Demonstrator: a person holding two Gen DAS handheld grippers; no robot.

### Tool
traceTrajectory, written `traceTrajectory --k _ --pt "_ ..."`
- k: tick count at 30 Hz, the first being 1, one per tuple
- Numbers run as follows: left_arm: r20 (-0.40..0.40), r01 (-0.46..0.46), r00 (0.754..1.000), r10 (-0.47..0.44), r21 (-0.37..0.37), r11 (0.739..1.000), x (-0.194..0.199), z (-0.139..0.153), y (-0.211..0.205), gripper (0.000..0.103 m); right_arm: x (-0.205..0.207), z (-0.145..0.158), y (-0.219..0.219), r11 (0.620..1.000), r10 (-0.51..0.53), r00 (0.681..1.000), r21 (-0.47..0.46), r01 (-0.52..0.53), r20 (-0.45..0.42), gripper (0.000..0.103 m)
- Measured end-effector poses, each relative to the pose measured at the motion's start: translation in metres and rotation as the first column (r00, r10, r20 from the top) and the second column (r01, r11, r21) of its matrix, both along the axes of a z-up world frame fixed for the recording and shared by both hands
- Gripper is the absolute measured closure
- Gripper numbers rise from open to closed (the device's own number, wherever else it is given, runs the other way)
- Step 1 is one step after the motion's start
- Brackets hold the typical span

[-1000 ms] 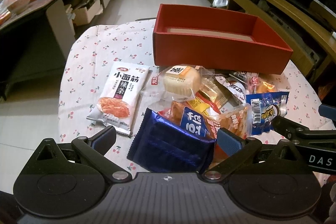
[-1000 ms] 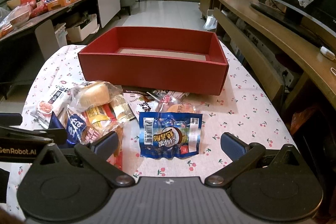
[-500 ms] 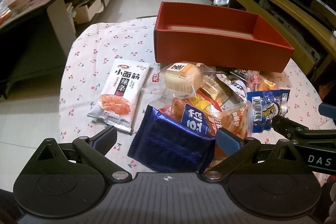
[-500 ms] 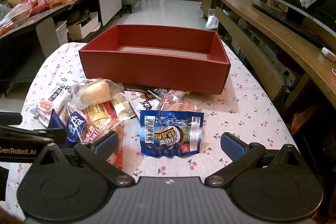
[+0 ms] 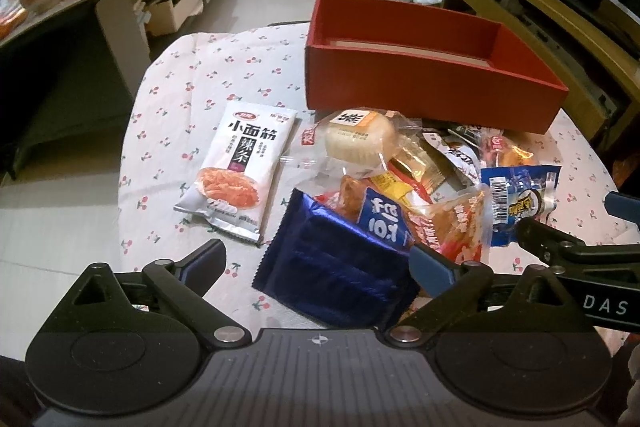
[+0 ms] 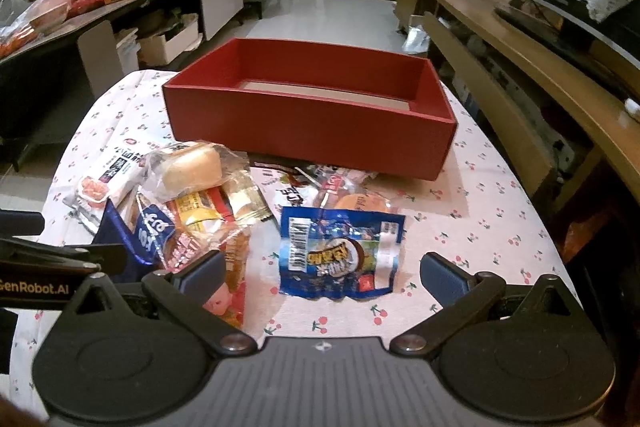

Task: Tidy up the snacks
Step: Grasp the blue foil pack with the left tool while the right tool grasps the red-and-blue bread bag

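An empty red box [image 5: 424, 75] [image 6: 312, 123] stands at the far side of the round table. In front of it lies a heap of snack packets: a white spicy-strip pack [image 5: 240, 167], a round cake in clear wrap [image 5: 360, 139] [image 6: 192, 167], a dark blue foil pack [image 5: 340, 263] and a blue coconut pack [image 6: 340, 255] [image 5: 520, 199]. My left gripper [image 5: 318, 261] is open, its fingers on either side of the dark blue foil pack, above it. My right gripper [image 6: 320, 275] is open over the blue coconut pack.
The table wears a white cherry-print cloth [image 6: 480, 211]; its edge drops off at left and right. A long dark counter [image 6: 80, 15] loaded with goods runs along the left. A wooden sideboard [image 6: 540, 67] runs along the right. Tiled floor lies beyond.
Both views have pulled back and risen slightly, so the snacks and the red box sit a little lower and farther. Both grippers stay open; no packet has moved.
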State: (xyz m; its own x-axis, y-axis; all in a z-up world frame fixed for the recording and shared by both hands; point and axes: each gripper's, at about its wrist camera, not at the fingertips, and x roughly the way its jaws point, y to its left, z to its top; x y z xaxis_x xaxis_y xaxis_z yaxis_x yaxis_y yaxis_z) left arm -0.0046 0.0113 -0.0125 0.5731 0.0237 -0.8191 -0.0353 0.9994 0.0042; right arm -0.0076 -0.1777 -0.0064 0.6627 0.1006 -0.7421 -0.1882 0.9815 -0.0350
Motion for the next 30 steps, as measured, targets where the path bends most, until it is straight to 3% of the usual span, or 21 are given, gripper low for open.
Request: traceTrajectory --k 12,19,25,30 --pt "-0.022 -0.045 0.999 0.044 -0.043 0.998 -0.001 -0.002 0.02 0.002 0.01 0.002 0.019 0.994 0.107 0.994 -0.026 -0.107 0.001 0.0" --pt "-0.064 -0.103 0.993 0.098 -0.081 0.991 0.0 -0.006 0.039 0.002 0.014 -0.004 0.036 0.961 0.264 0.964 -0.077 -0.265 -0.035 0.0" --pt "-0.095 -0.153 0.985 0.141 -0.133 0.979 -0.001 -0.009 0.057 0.001 0.021 -0.011 0.053 0.867 0.48 0.872 -0.102 -0.488 -0.094 0.0" --pt "-0.116 -0.141 0.985 0.124 -0.153 0.978 0.002 -0.012 0.055 0.001 0.023 -0.021 0.076 0.712 0.67 0.726 -0.141 -0.688 -0.153 0.0"
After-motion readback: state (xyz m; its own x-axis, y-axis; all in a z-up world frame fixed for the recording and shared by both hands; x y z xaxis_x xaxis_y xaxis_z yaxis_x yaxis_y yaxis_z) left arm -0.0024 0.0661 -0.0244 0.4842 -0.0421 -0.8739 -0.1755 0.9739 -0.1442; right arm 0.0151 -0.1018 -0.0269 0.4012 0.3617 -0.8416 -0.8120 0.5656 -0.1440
